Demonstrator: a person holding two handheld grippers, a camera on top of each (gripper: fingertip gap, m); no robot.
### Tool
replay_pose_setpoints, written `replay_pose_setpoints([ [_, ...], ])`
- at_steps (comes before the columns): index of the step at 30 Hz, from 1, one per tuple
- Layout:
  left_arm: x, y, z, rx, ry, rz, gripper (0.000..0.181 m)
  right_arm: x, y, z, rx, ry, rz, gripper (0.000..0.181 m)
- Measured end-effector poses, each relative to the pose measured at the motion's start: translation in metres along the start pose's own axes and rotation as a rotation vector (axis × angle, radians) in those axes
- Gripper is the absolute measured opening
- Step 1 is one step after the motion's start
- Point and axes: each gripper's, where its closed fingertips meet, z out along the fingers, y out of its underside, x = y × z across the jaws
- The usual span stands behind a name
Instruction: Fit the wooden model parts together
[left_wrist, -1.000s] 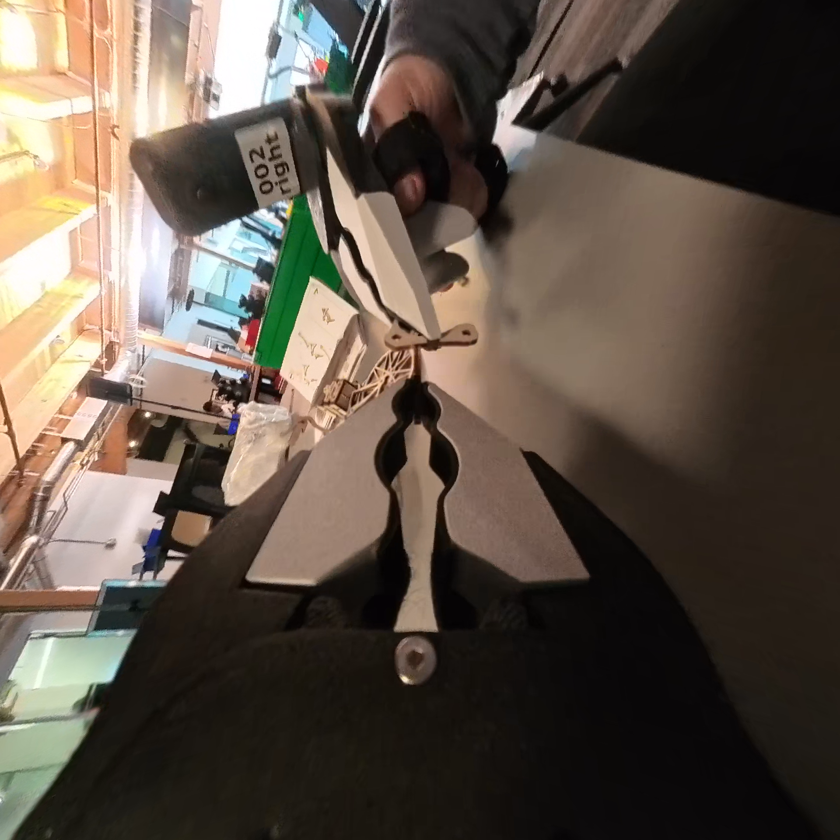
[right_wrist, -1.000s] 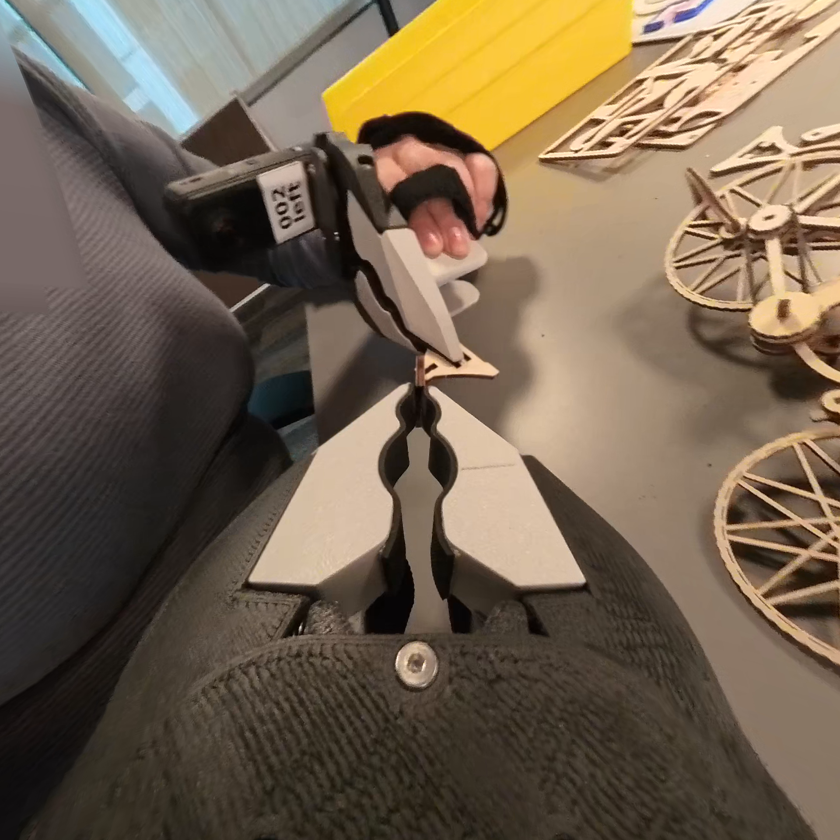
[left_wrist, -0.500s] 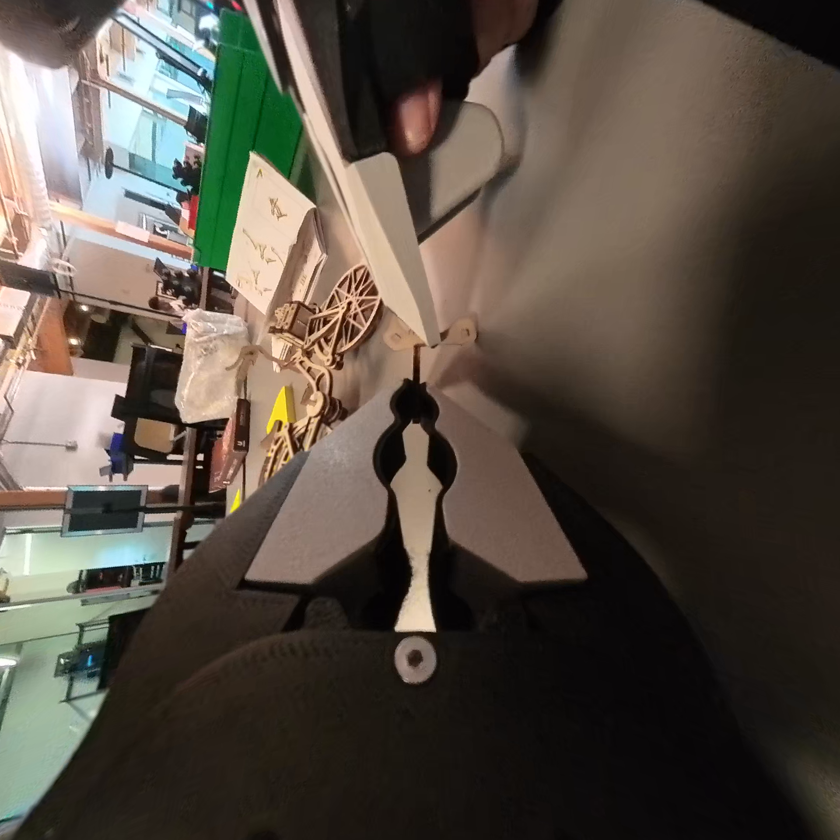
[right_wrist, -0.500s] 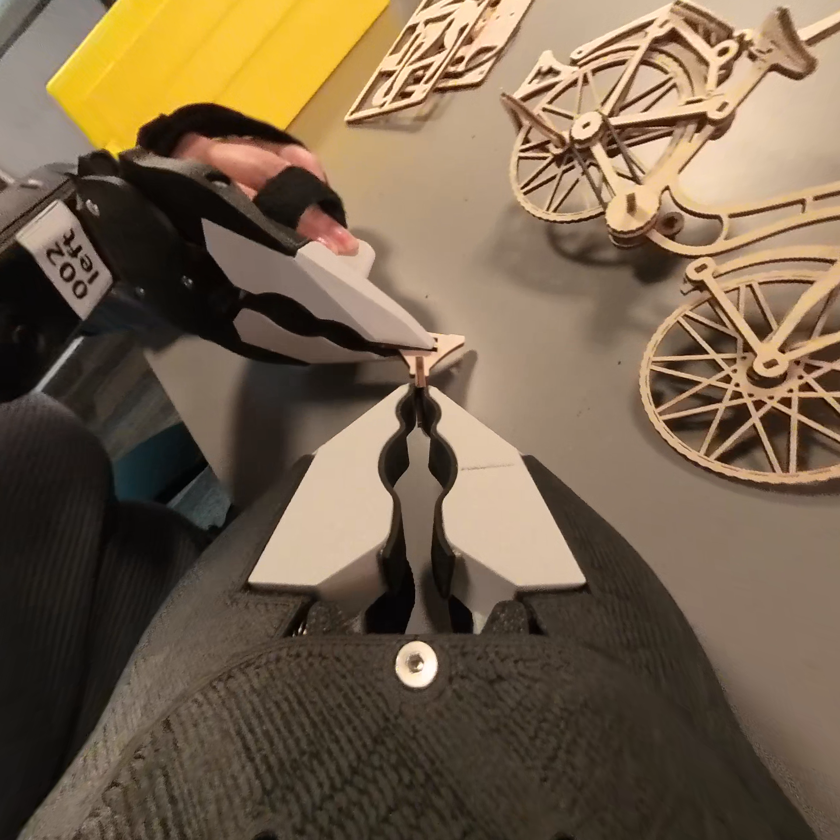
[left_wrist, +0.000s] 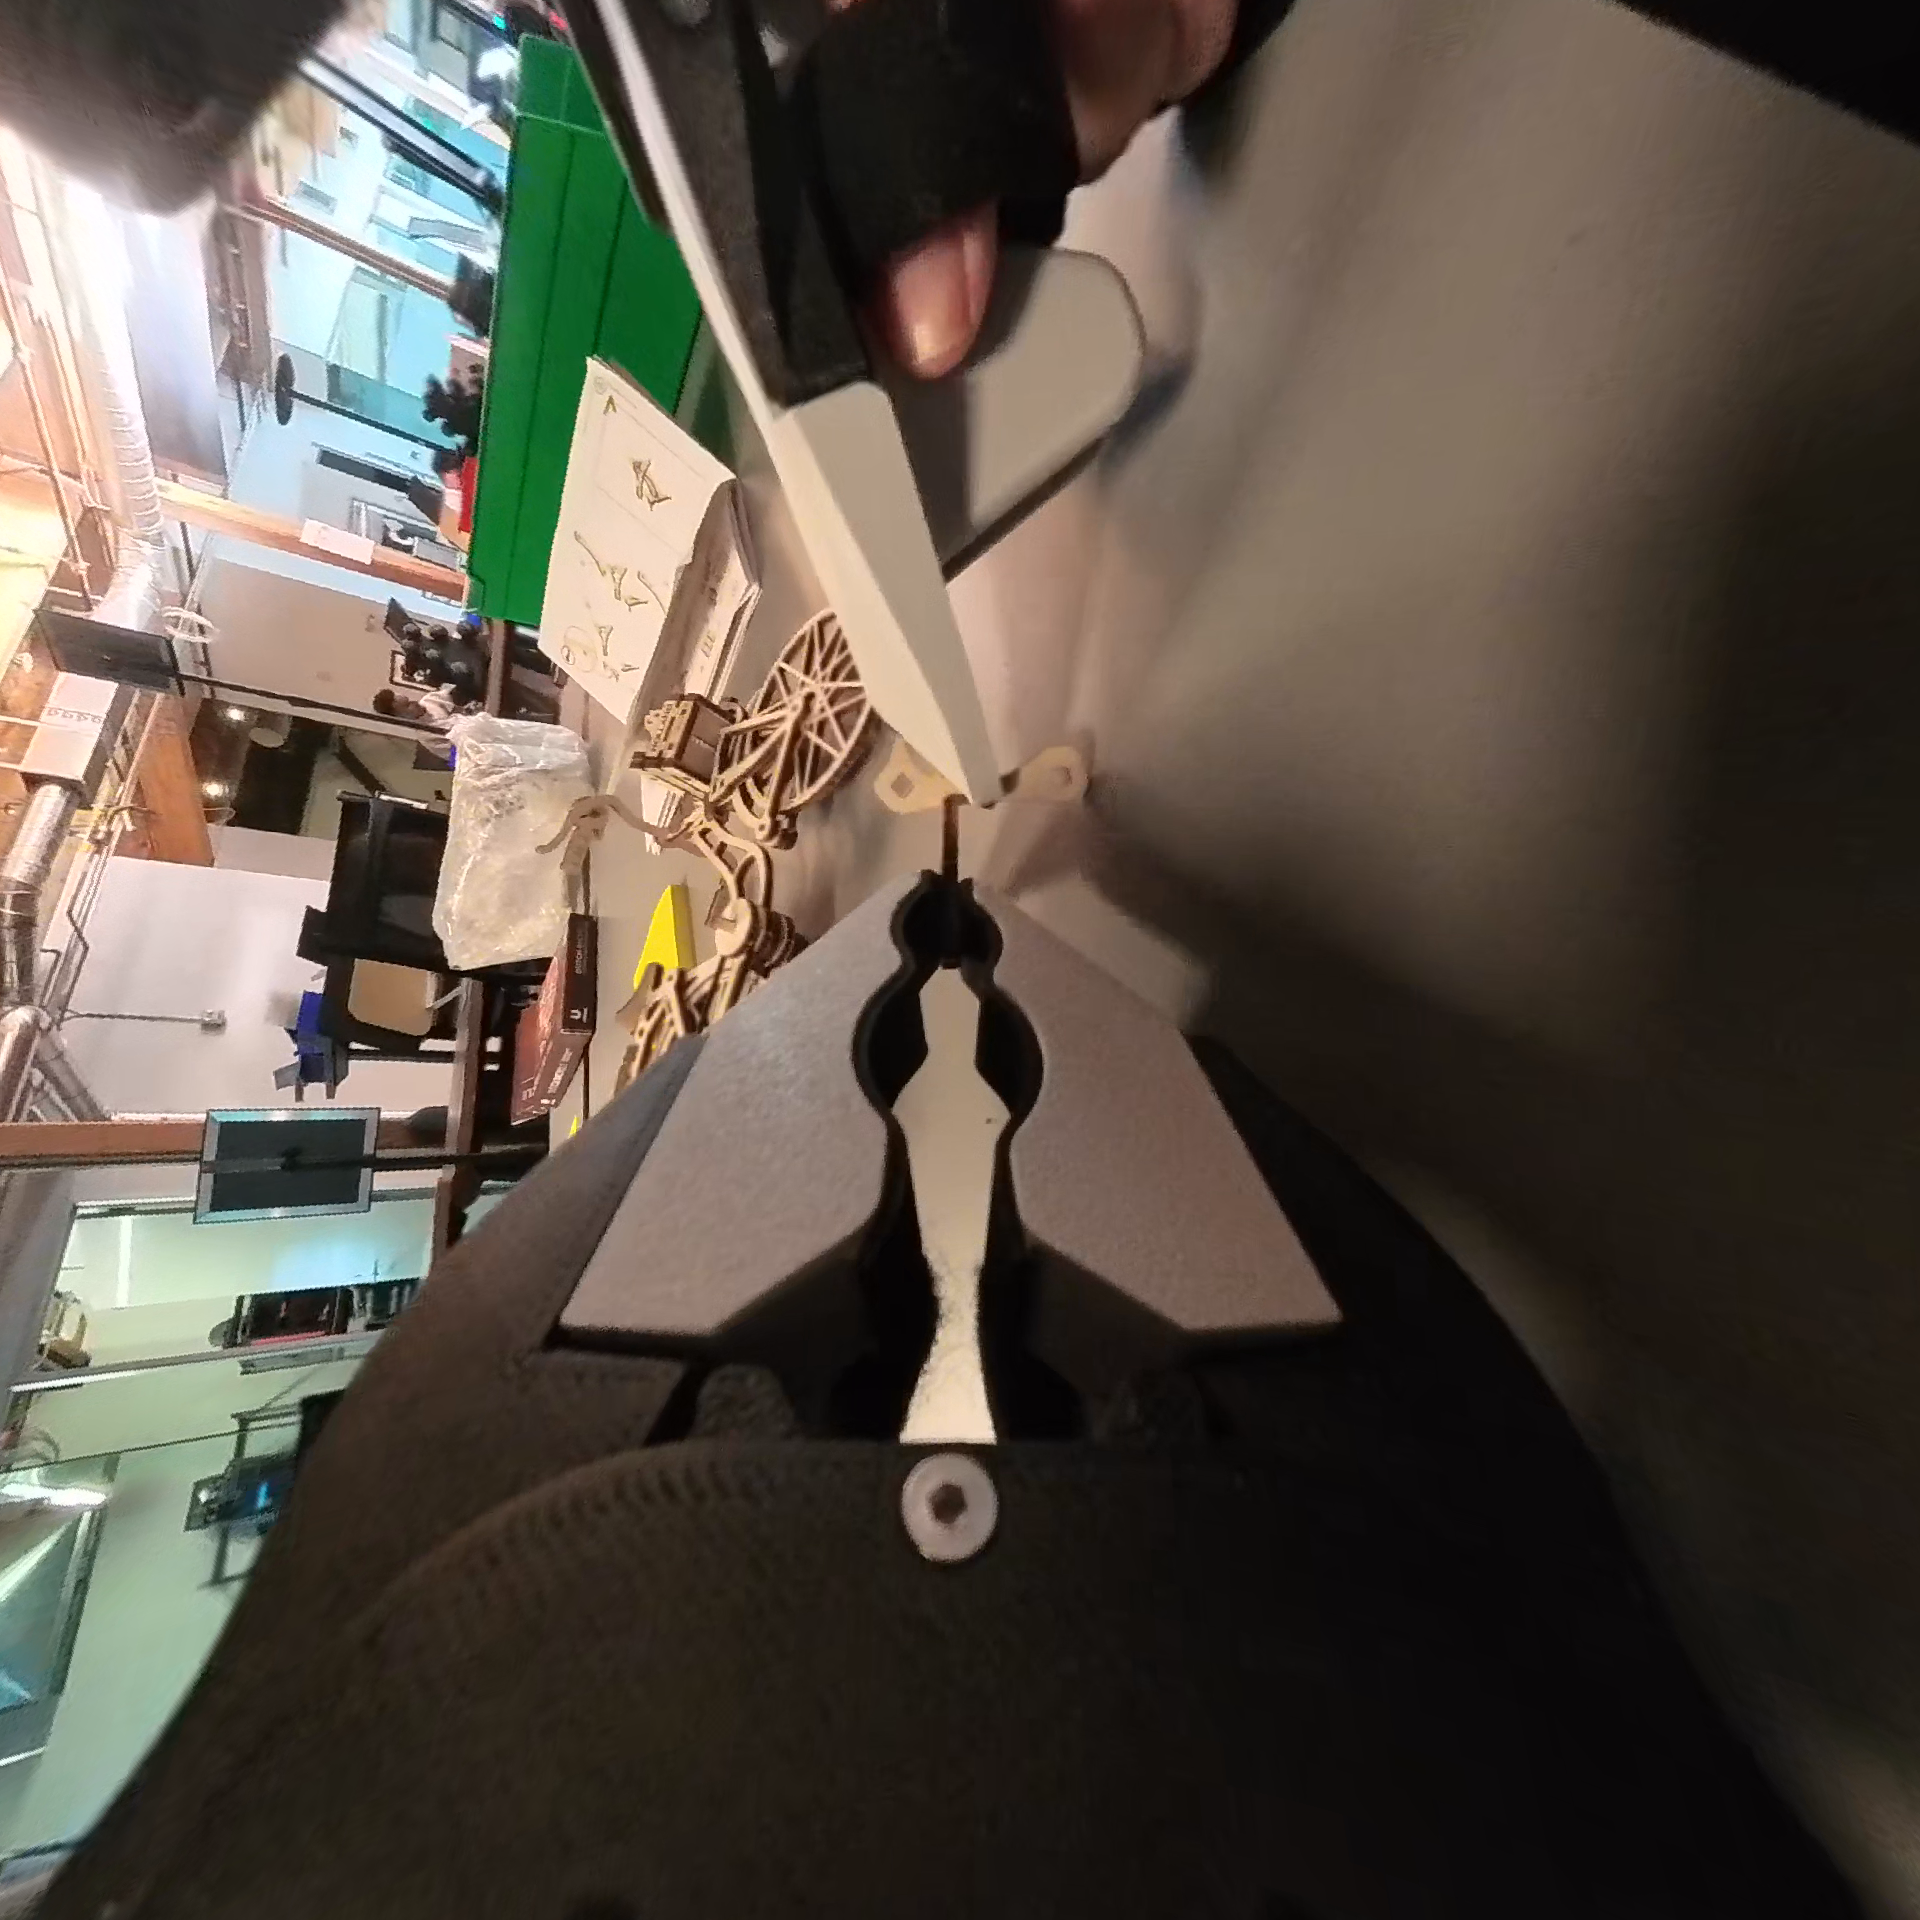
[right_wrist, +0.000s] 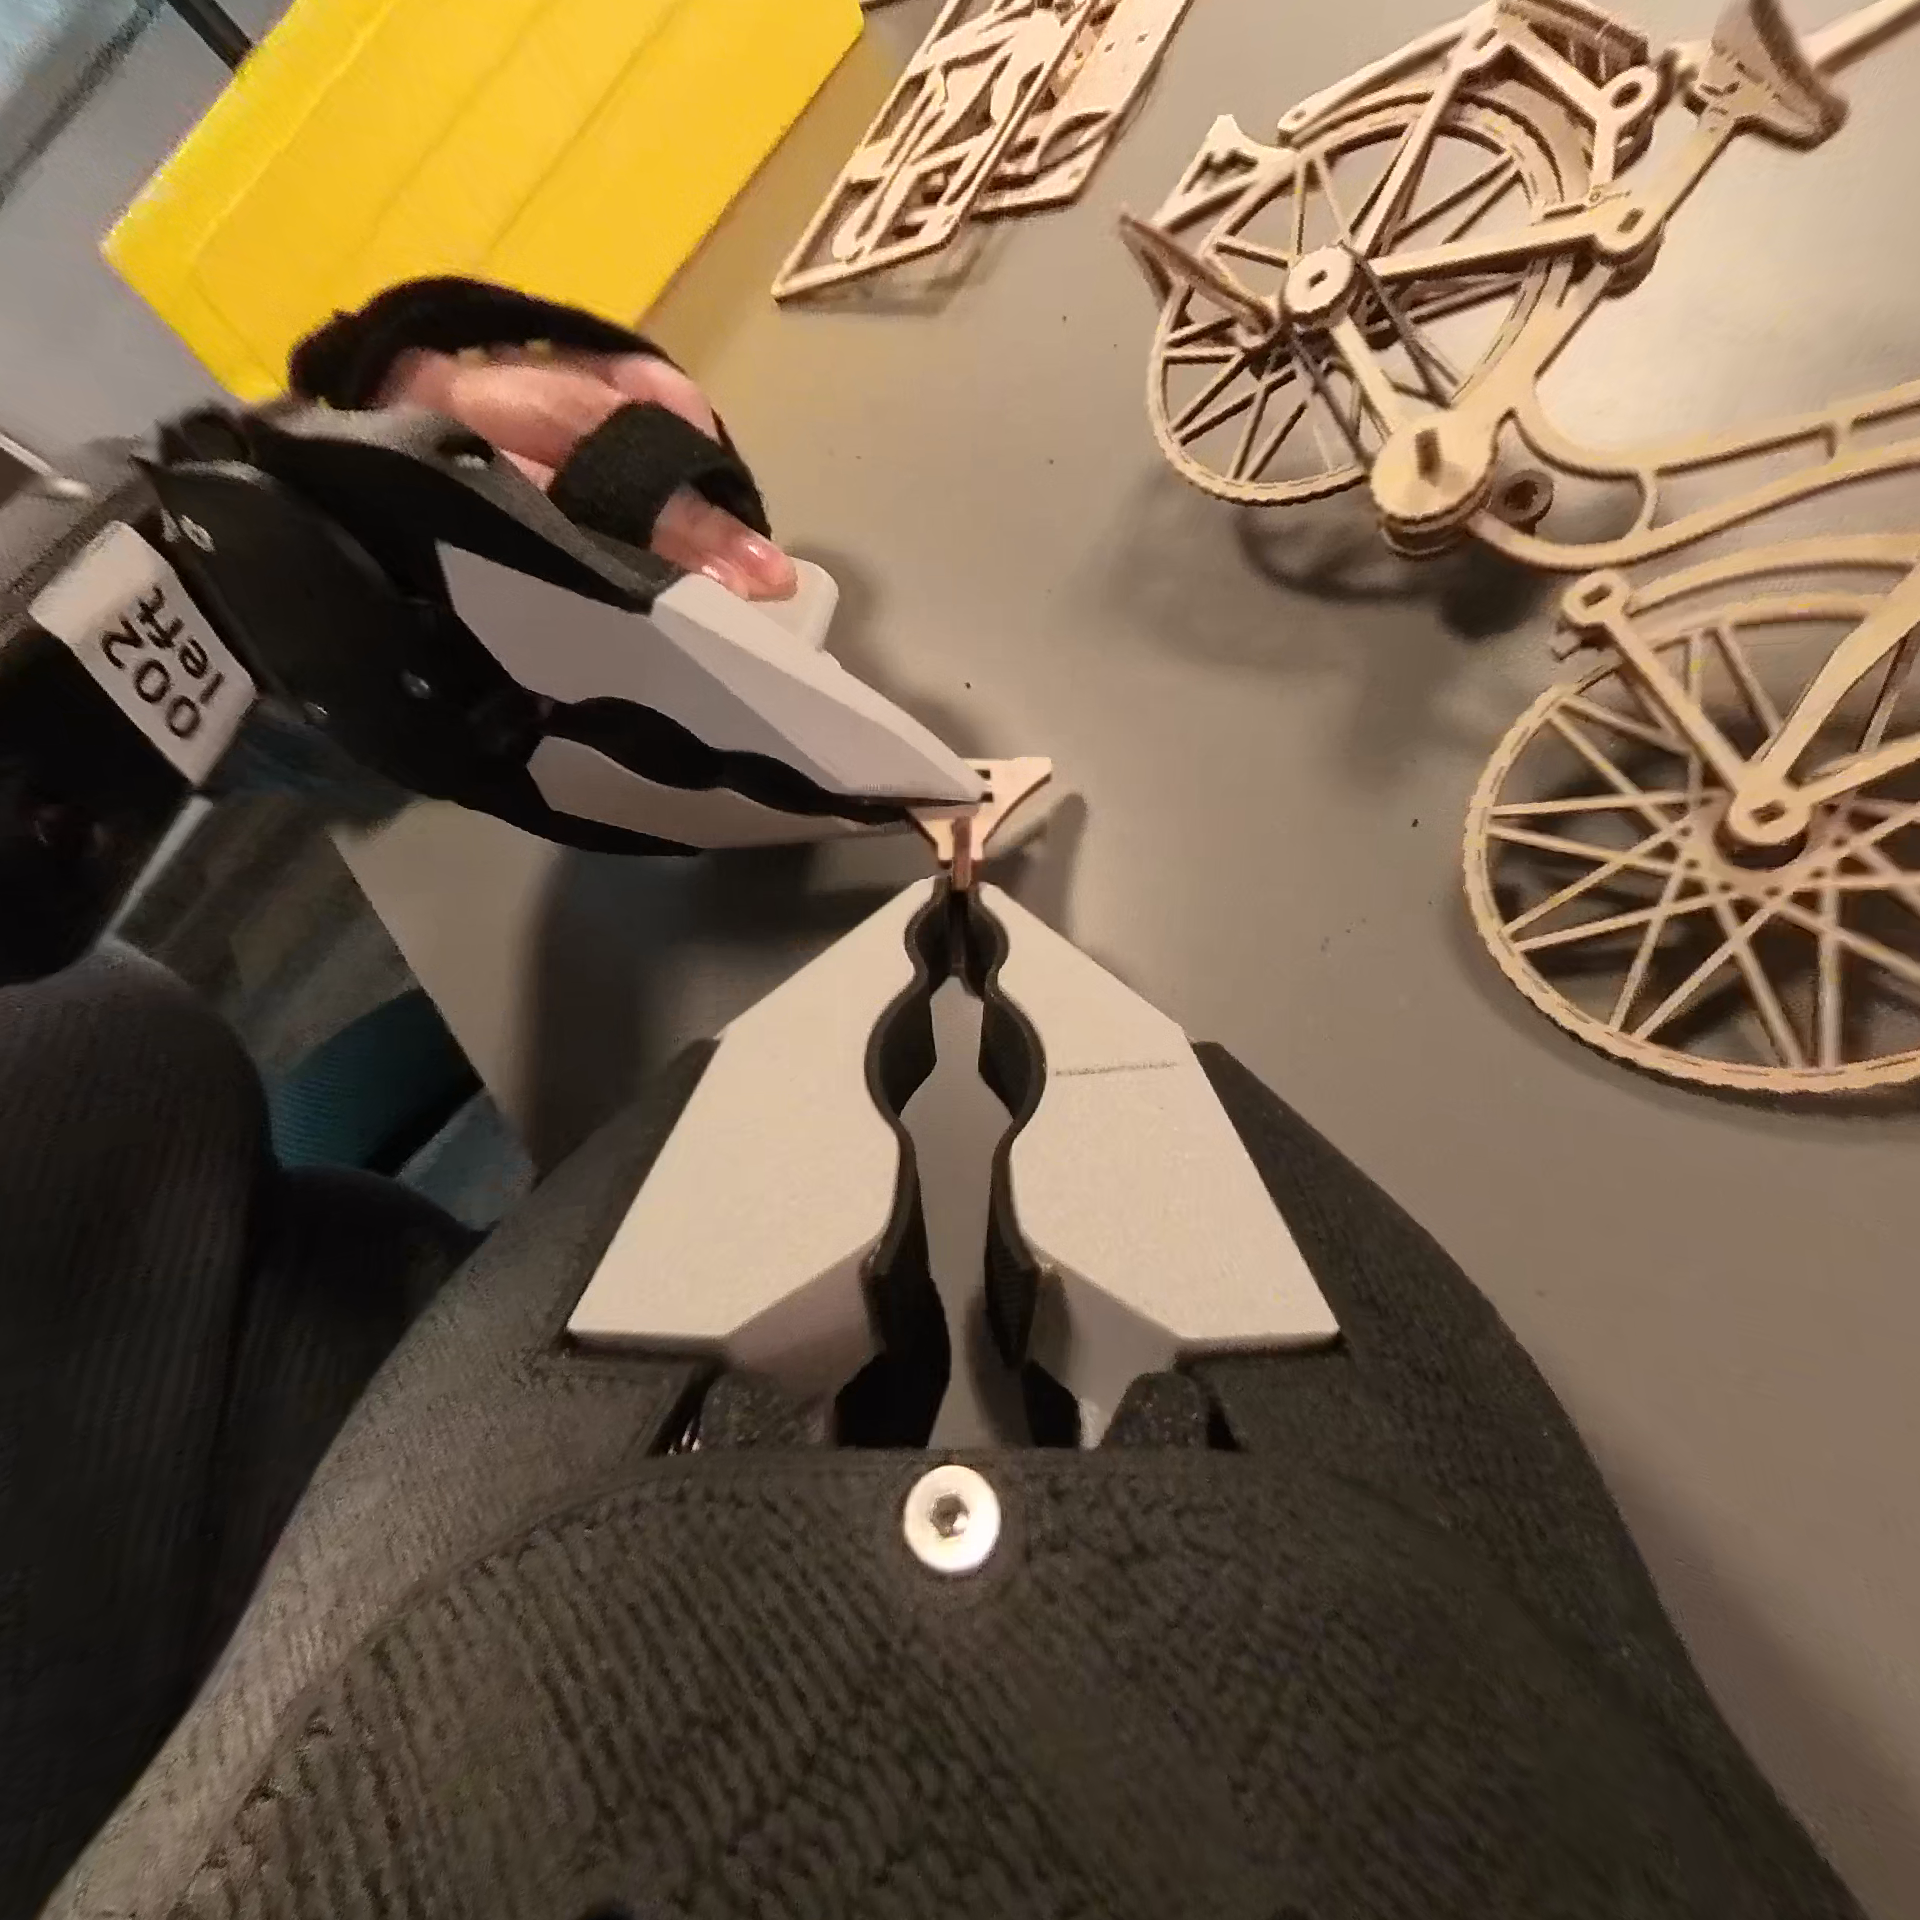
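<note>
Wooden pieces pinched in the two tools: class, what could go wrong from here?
1. The left tool and right tool grip only by their tips, so the triangular piece or slim piece could twist or slip out.
2. Pressed together off-line, the thin wood might snap.

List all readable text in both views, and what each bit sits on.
I won't quote writing; these things bear it:
On the left claw body, a white label: clear print.
By the green box, a paper sheet: drawings and small marks, too small to read.
Below that, a dark box: print, blurred.
Far back, a wall sign: too small to read.
</note>
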Motion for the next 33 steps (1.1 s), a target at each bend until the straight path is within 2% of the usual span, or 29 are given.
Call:
replay_pose_setpoints([
  [3, -0.001, 0.001, 0.000, -0.006, -0.009, 0.014, 0.000, 0.000, 0.000, 0.000, -0.006, 0.024, -0.068, 0.000],
  [8, 0.002, -0.004, -0.002, 0.019, -0.001, 0.038, 0.000, -0.004, 0.004, -0.002, -0.033, -0.056, -0.059, 0.000],
  [13, -0.003, -0.008, -0.006, 0.089, 0.016, -0.085, 0.000, -0.010, -0.003, -0.006, 0.011, -0.127, -0.062, 0.000],
  [21, -0.001, -0.019, -0.012, 0.198, 0.069, -0.133, 0.000, -0.022, 0.000, -0.014, 0.006, -0.232, -0.112, 0.000],
  [27, 0.008, -0.012, -0.007, 0.118, 0.068, -0.015, 0.000, -0.013, 0.010, -0.005, -0.076, -0.161, -0.095, 0.000],
  [33, 0.007, -0.008, -0.005, 0.081, 0.055, -0.008, 0.000, -0.010, 0.008, -0.003, -0.065, -0.109, -0.075, 0.000],
])
